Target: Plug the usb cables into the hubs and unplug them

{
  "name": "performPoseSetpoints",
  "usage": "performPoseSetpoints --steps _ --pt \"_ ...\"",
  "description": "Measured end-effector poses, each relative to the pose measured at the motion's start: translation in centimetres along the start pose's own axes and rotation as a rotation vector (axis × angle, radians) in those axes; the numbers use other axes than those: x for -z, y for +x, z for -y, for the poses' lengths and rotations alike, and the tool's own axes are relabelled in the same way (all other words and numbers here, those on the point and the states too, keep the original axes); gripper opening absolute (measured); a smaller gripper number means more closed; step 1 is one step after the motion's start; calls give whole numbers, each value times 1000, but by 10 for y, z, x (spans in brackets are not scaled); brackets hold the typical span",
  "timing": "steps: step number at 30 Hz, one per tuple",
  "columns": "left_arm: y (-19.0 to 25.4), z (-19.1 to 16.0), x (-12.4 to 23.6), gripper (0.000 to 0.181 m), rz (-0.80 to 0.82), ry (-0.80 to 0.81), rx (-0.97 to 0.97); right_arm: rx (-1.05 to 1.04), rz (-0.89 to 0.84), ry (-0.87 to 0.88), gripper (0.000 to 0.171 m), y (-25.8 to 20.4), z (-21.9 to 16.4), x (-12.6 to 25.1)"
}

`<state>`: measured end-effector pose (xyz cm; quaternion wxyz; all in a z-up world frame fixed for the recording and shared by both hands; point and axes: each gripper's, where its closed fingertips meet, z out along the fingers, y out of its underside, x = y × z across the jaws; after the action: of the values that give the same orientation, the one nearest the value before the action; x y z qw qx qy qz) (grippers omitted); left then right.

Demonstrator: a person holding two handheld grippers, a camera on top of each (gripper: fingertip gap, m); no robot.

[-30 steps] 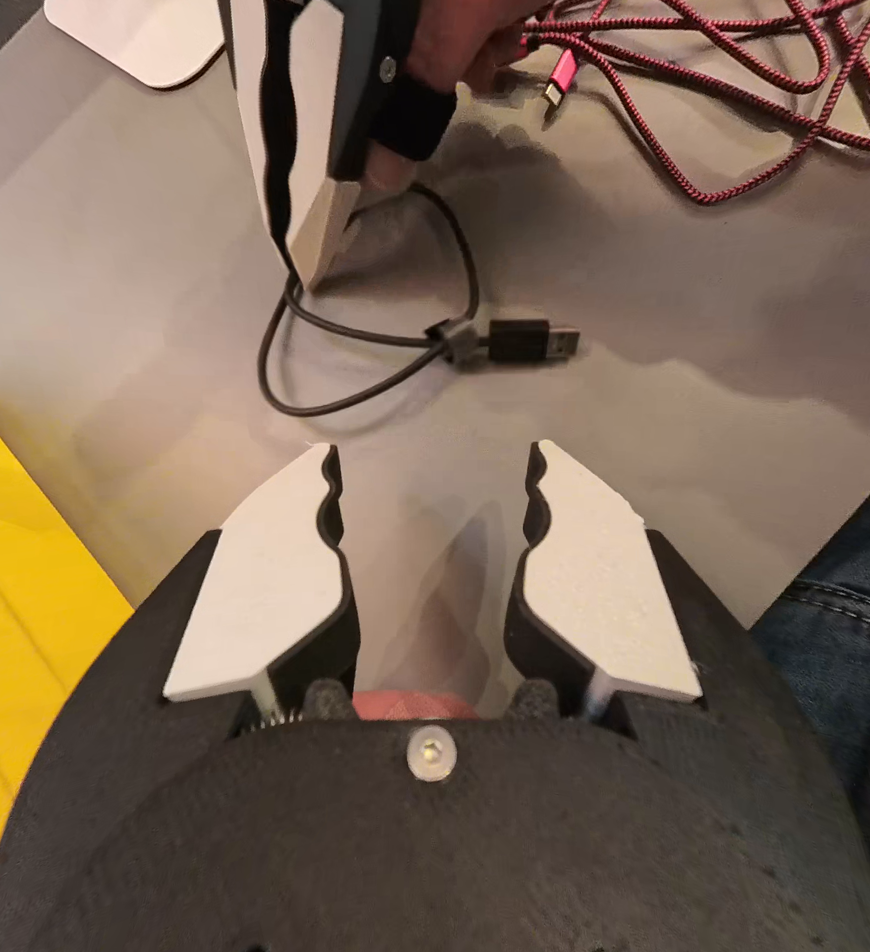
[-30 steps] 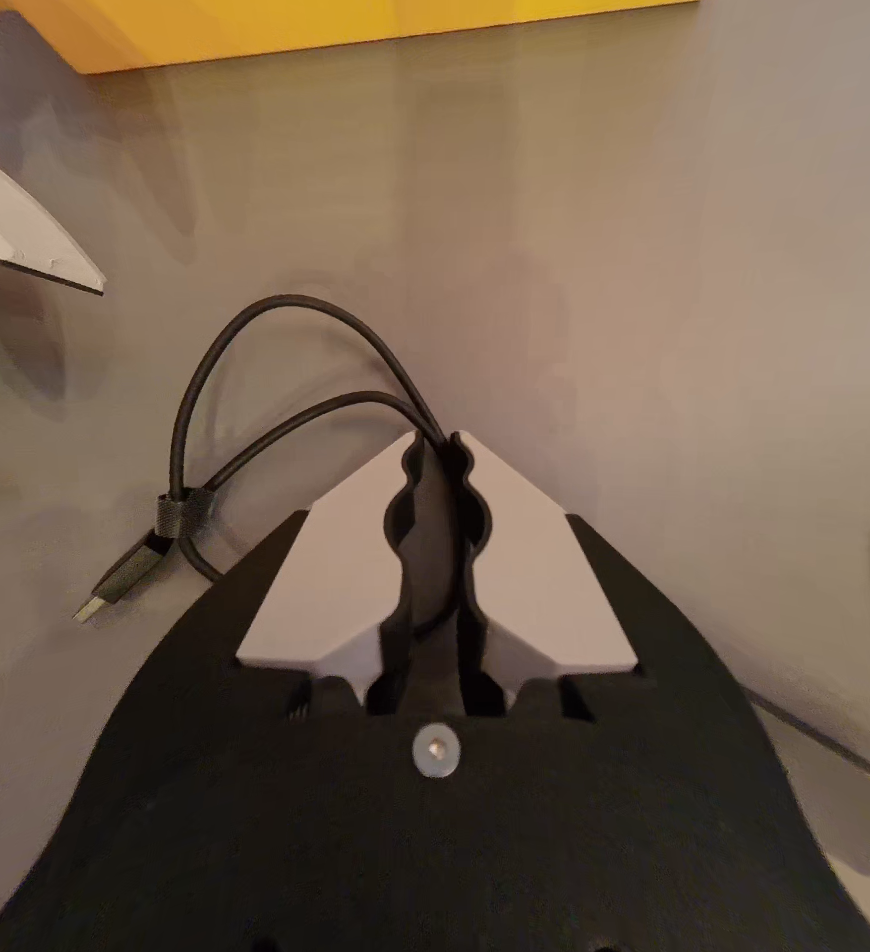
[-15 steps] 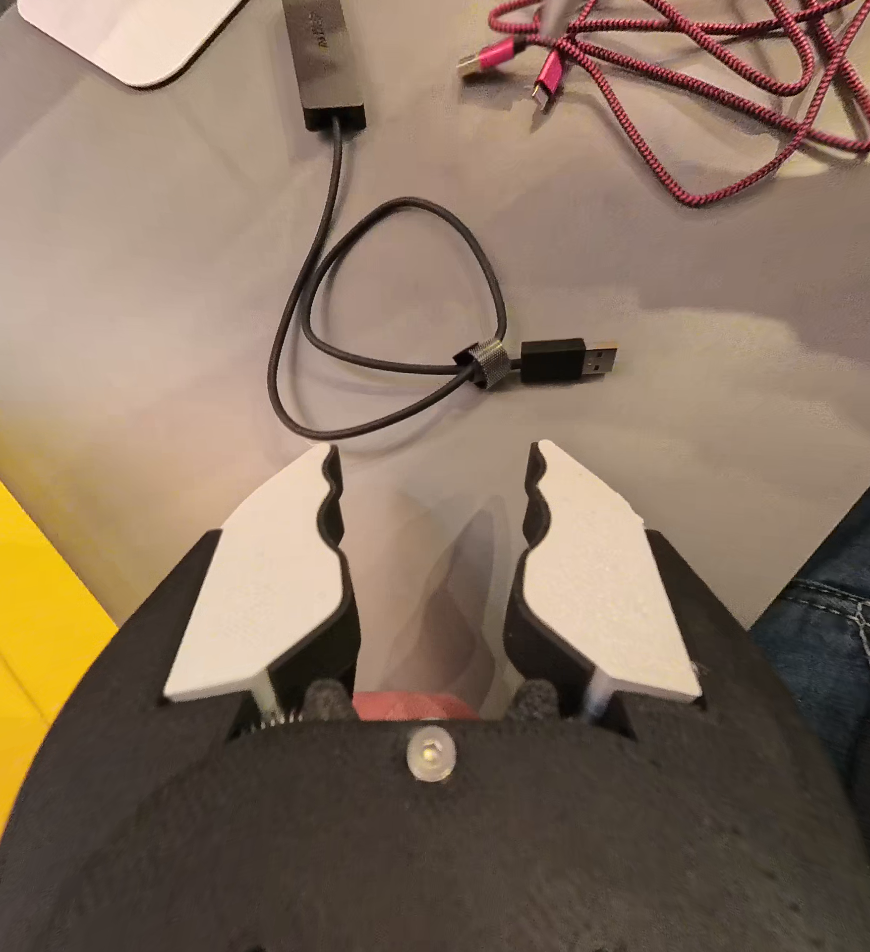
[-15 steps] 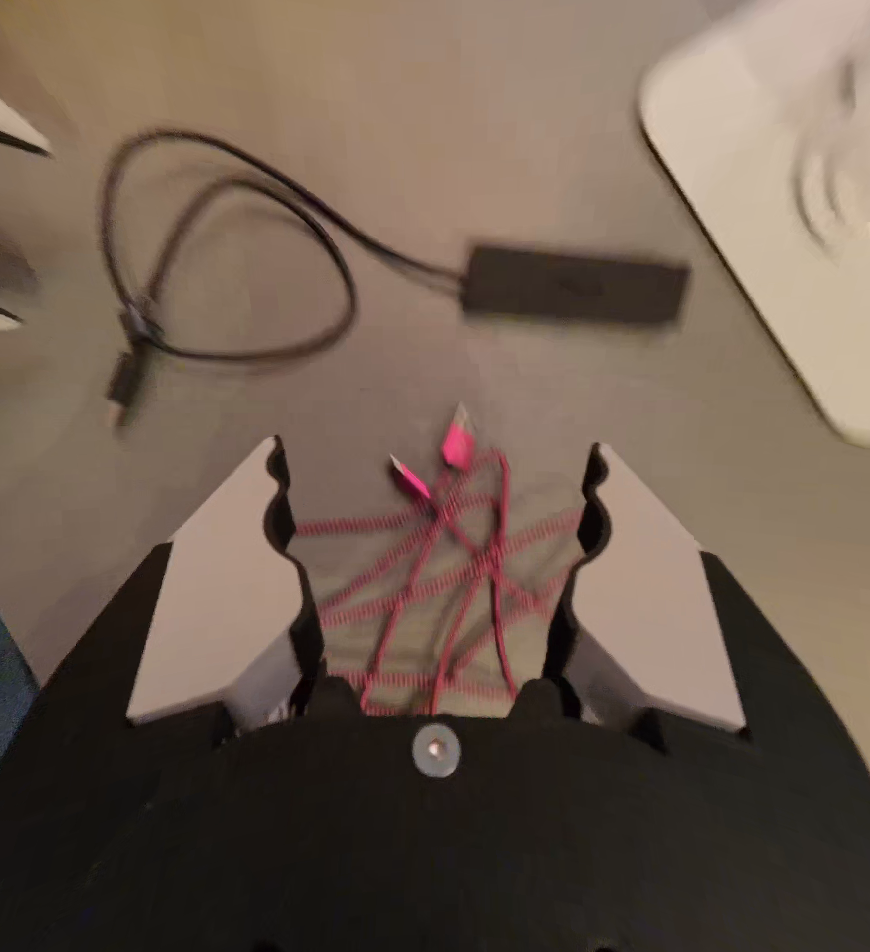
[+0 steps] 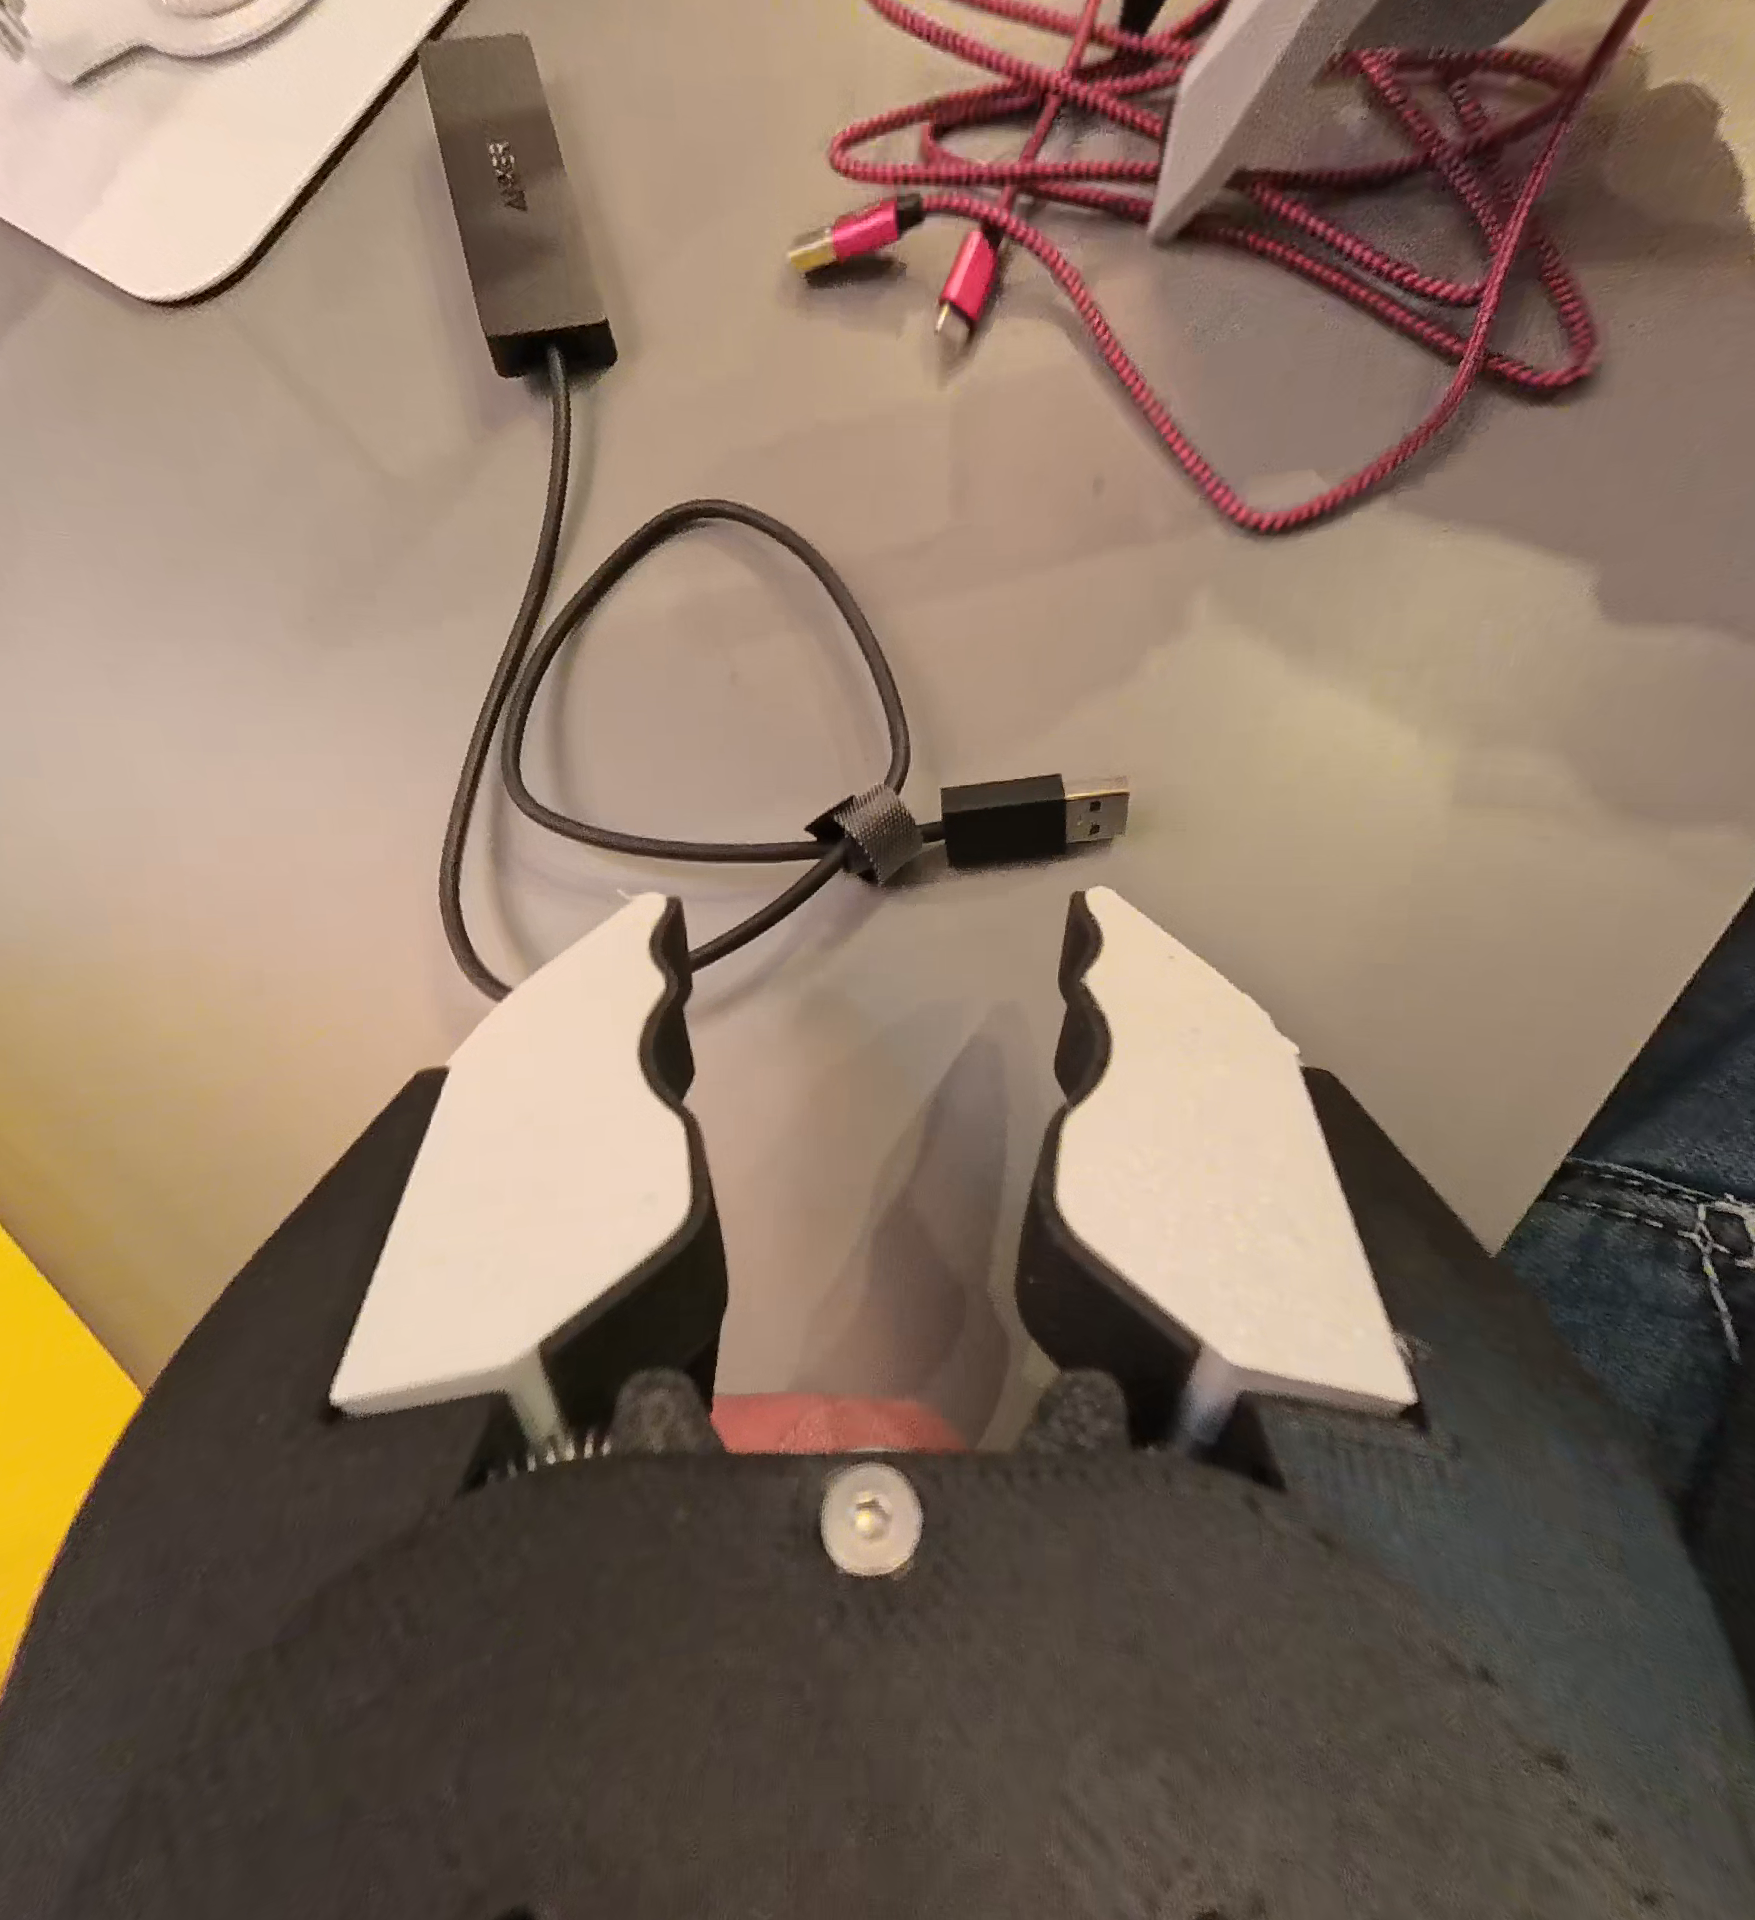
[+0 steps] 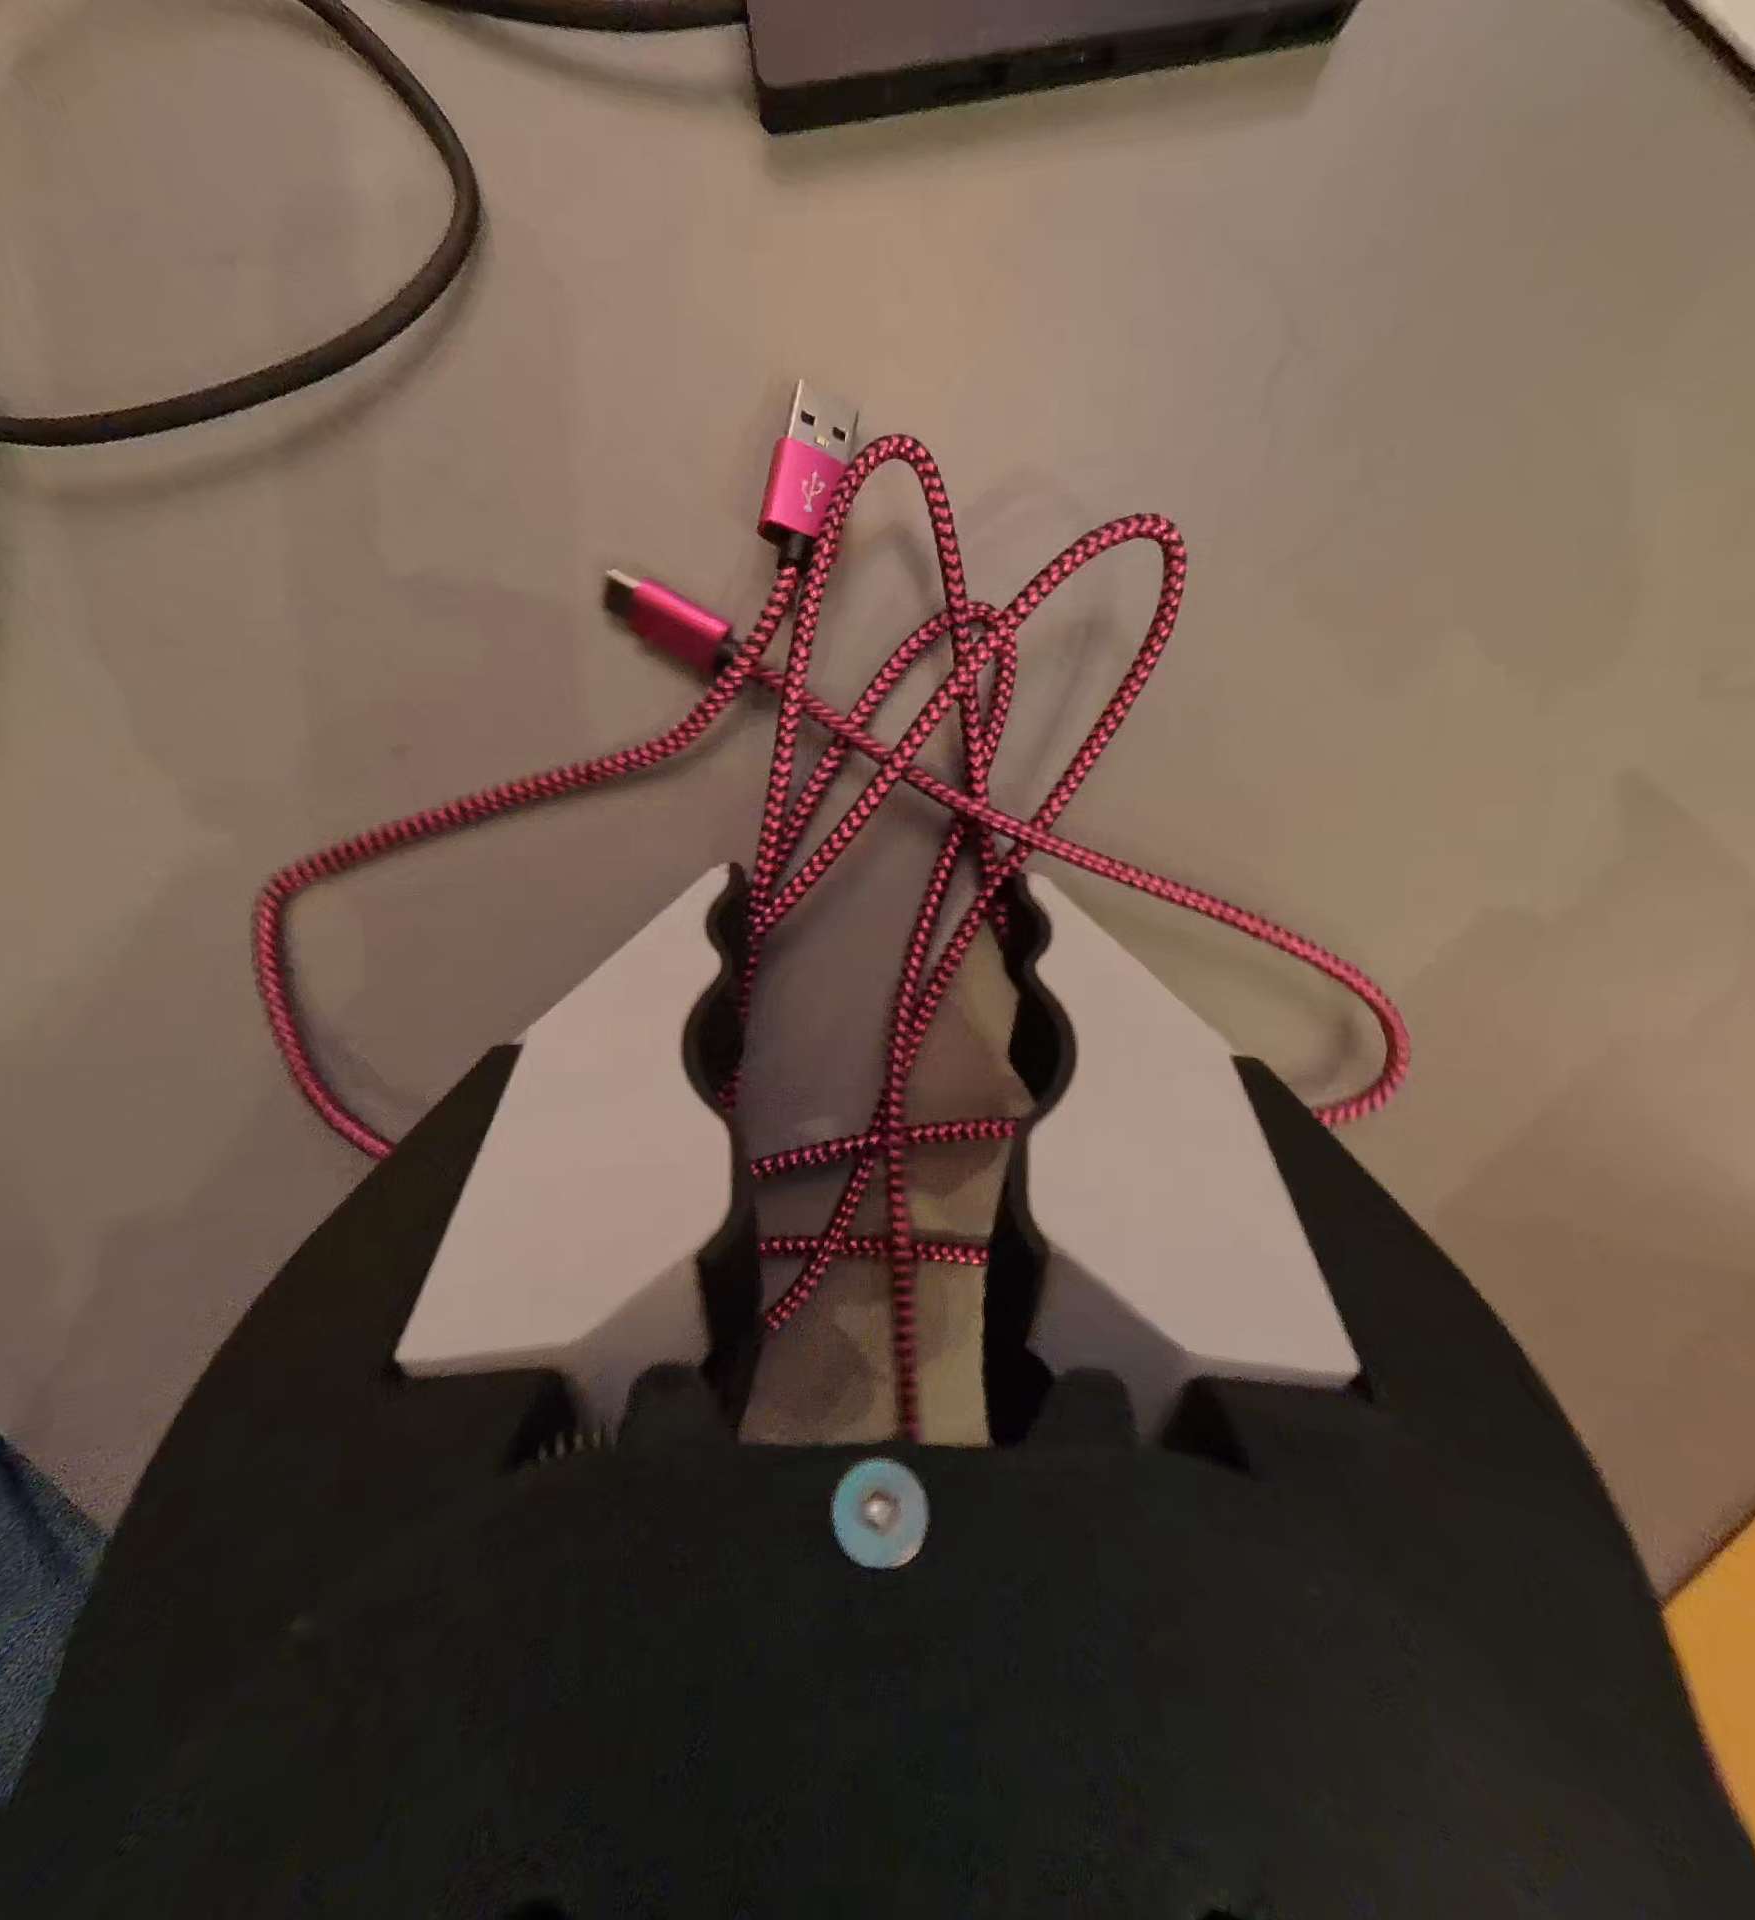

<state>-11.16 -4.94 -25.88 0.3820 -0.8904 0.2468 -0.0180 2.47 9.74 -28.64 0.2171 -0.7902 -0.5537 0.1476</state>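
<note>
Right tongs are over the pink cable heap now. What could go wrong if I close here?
1. The right tongs straddle several crossed strands of the pink braided cable, not its USB-A plug; closing would likely lift the whole tangle.
2. The plug lies ahead of the fingertips, so it may dangle unaligned with the black hub.
3. Dragged loops could snag the small pink connector.

Left gripper (image 5: 873,914) low over table, jaws spread wide, nothing between them. Right gripper (image 6: 878,894) tilted down, jaws partly open, narrower gap, not clamped shut.
</note>
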Motion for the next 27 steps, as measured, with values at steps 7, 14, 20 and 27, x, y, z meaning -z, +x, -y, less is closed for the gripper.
performPoseSetpoints --steps 7,14,20,27 --pt "6 0 -4 68 2 -7 -32 81 28 50 3 -8 5 5" --pt "-1 -3 -5 68 33 -6 -22 -12 -1 350 3 22 49 98" --pt "0 -8 -10 68 30 -26 -20 -11 -143 565 3 67 68 233" --pt "8 -10 -18 69 20 -34 -28 4 -365 593 2 115 28 341"
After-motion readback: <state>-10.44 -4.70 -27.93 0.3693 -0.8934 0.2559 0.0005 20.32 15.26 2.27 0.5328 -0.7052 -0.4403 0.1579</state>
